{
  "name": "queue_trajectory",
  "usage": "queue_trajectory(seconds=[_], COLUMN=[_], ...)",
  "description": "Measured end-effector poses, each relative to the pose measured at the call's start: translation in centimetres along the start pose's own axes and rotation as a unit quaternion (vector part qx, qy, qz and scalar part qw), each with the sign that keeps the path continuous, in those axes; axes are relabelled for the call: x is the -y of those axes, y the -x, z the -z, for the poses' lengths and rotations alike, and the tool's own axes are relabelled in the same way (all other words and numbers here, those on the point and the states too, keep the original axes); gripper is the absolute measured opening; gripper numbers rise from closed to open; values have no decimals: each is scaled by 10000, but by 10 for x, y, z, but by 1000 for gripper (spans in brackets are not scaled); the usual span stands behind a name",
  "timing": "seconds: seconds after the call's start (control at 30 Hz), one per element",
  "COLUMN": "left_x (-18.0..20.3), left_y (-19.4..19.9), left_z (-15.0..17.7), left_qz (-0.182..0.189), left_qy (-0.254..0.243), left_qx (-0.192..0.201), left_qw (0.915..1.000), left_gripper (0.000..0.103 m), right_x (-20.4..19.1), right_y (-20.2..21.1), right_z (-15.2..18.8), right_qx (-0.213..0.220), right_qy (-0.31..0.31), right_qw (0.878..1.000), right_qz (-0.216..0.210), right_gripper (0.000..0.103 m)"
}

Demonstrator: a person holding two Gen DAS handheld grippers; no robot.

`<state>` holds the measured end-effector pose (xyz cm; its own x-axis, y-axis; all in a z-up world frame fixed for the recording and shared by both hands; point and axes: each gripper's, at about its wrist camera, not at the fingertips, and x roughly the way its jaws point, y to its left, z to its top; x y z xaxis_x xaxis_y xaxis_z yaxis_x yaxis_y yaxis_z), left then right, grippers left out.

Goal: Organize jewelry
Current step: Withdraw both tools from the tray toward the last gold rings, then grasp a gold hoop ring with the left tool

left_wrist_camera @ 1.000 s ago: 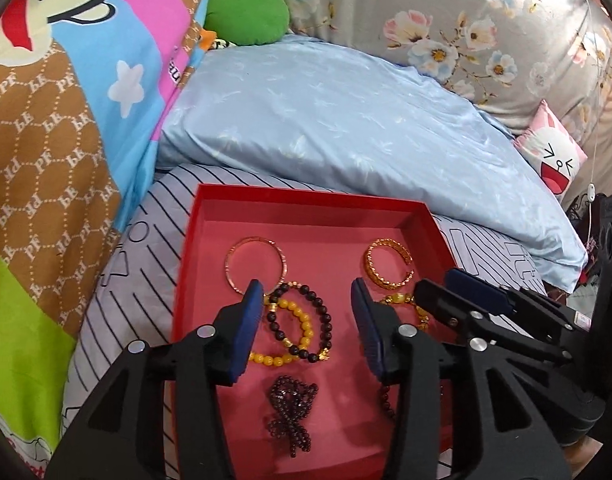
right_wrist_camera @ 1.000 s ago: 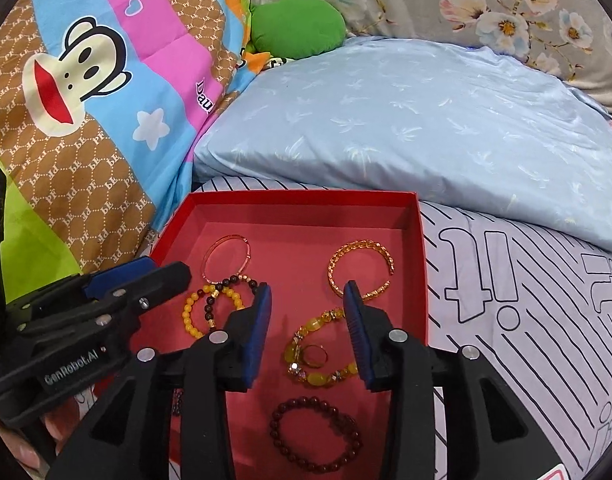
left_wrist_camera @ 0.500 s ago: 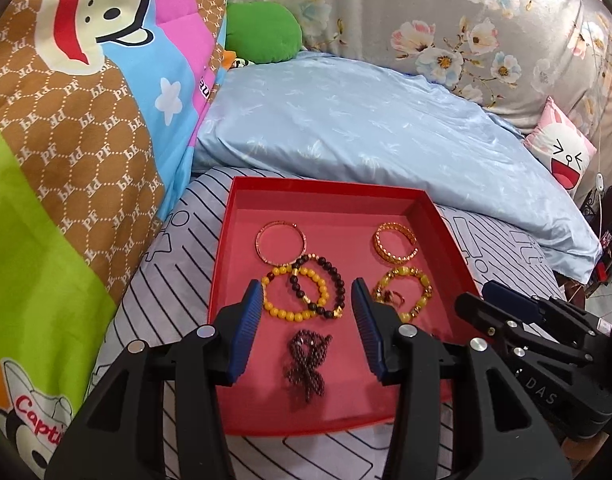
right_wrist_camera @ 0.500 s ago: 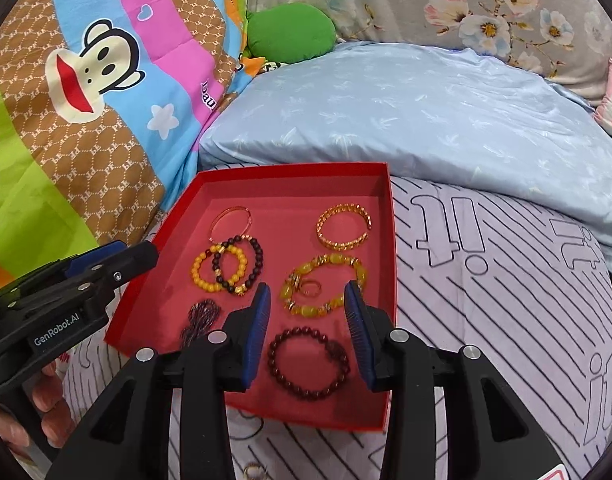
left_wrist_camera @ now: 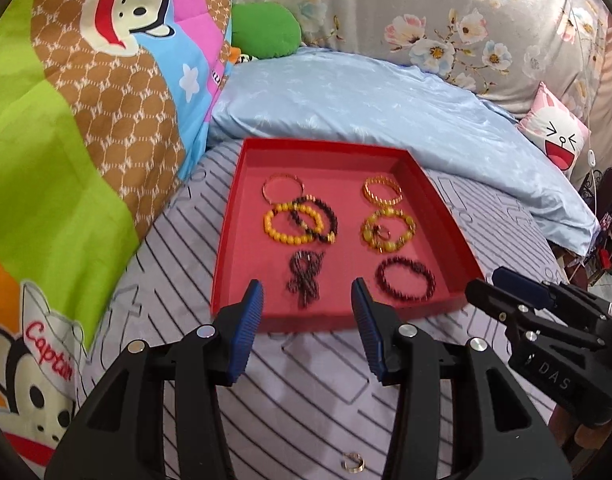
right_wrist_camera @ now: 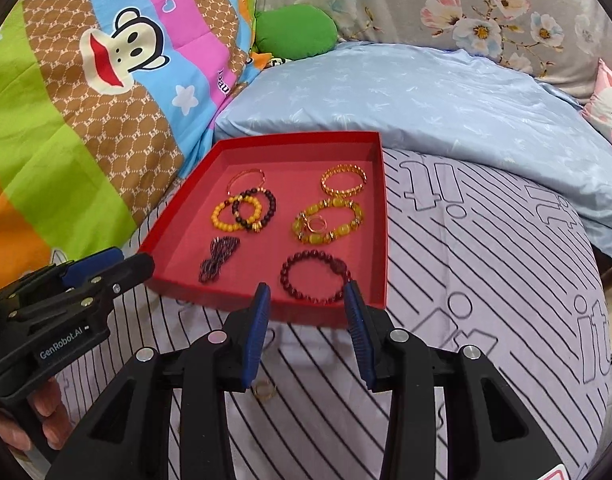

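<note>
Nearest: a small gold ring [right_wrist_camera: 265, 391] lies loose on the striped bed sheet [right_wrist_camera: 485, 300], just in front of the red tray [right_wrist_camera: 379, 216] and outside it, w/ the right hand-held gripper [right_wrist_camera: 307, 322] above it, jaws wide, nothing held. Left hand-held gripper [left_wrist_camera: 307, 322] beside it to the left, also wide and empty.

Ring looks light, stiff, smooth; prob. slippery and apt to sink into the soft sheet, so pinch across the band from above, pads low.

In the tray, near row: dark twisted bead strand [right_wrist_camera: 218, 258] left, dark red bead bracelet [right_wrist_camera: 314, 278] right. Mid row: yellow bead bracelet [right_wrist_camera: 236, 216] overlapping a dark bead bracelet [right_wrist_camera: 262, 210]; on the right a chunky amber bracelet [right_wrist_camera: 327, 222] w/ another ring [right_wrist_camera: 315, 224] inside it. Far row: thin gold bangle [right_wrist_camera: 246, 180] left, gold chain bracelet [right_wrist_camera: 343, 180] right.

Beaded pieces likely floppy; grab one side of the loop. Bangle is rigid; take the rim.

Beyond the tray: blue pillow [right_wrist_camera: 405, 92], cartoon quilt [right_wrist_camera: 86, 92] on the far left.
</note>
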<state>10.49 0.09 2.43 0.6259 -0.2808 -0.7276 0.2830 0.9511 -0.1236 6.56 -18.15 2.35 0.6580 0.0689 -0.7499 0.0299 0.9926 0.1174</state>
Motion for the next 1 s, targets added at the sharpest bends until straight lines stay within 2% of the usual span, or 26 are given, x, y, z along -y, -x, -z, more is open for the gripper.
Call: queue_trajectory(seconds=[0.4, 0.63, 0.73, 0.97, 1.0], left_x=[15, 26, 29, 33, 32], left_y=[10, 2, -1, -2, -2], left_z=[84, 112, 117, 118, 118], left_qz=[57, 97, 93, 53, 89], left_qy=[-22, -83, -144, -286, -272], left_qx=[-594, -788, -787, -701, -704], left_qw=[9982, 9968, 9968, 9971, 9971], left_gripper=[43, 43, 39, 16, 17], right_x=[6, 12, 11, 7, 6], right_y=[13, 16, 17, 14, 14], right_z=[61, 83, 86, 89, 89], right_qx=[-324, -461, -466, -504, -513], right_qy=[-136, -293, -284, -264, -254], right_qw=[9994, 9985, 9985, 9984, 9984], right_qz=[60, 54, 53, -11, -26], right_gripper=[37, 37, 37, 37, 37])
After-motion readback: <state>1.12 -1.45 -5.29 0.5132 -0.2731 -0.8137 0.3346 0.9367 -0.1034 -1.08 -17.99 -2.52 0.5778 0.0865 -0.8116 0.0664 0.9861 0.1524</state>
